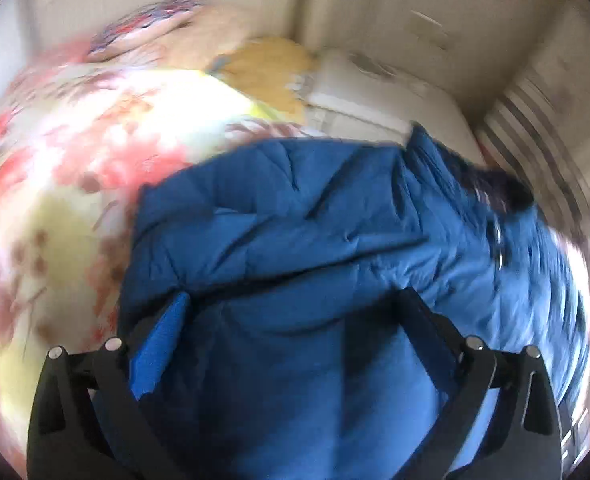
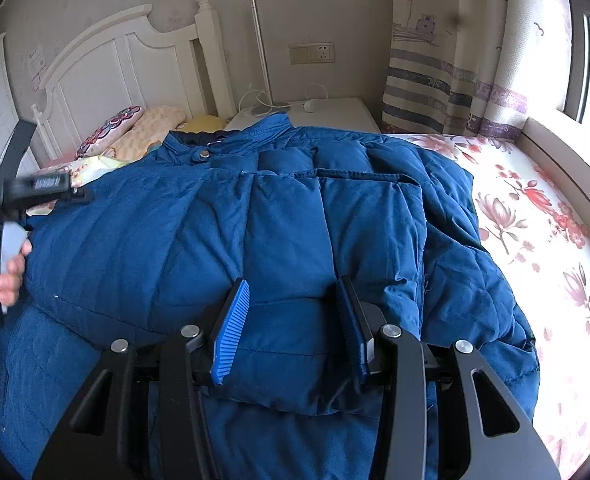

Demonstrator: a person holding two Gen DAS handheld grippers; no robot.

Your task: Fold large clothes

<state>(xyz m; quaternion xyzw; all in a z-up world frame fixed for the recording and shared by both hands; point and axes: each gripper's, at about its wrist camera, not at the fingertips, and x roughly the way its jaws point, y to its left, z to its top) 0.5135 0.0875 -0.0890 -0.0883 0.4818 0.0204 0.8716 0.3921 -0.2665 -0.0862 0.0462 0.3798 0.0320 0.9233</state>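
Observation:
A large blue puffer jacket (image 2: 295, 208) lies spread on a bed with a floral sheet (image 2: 543, 240), collar toward the headboard. One sleeve (image 2: 295, 344) is folded across the jacket's front. My right gripper (image 2: 291, 320) sits on that sleeve's end with puffy fabric filling the narrow gap between its blue pads. The left gripper (image 1: 295, 320) hovers over the jacket (image 1: 295, 220) with its fingers wide apart and only loose fabric below; that view is blurred by motion. In the right wrist view a hand (image 2: 11, 272) holds the left gripper (image 2: 75, 194) at the jacket's left edge.
A white headboard (image 2: 107, 76) and pillows (image 2: 135, 128) stand beyond the collar. A white nightstand (image 2: 335, 114) with cables is at the back, with a striped curtain (image 2: 447, 80) and a window ledge (image 2: 567, 160) to the right. Floral sheet shows to the jacket's right.

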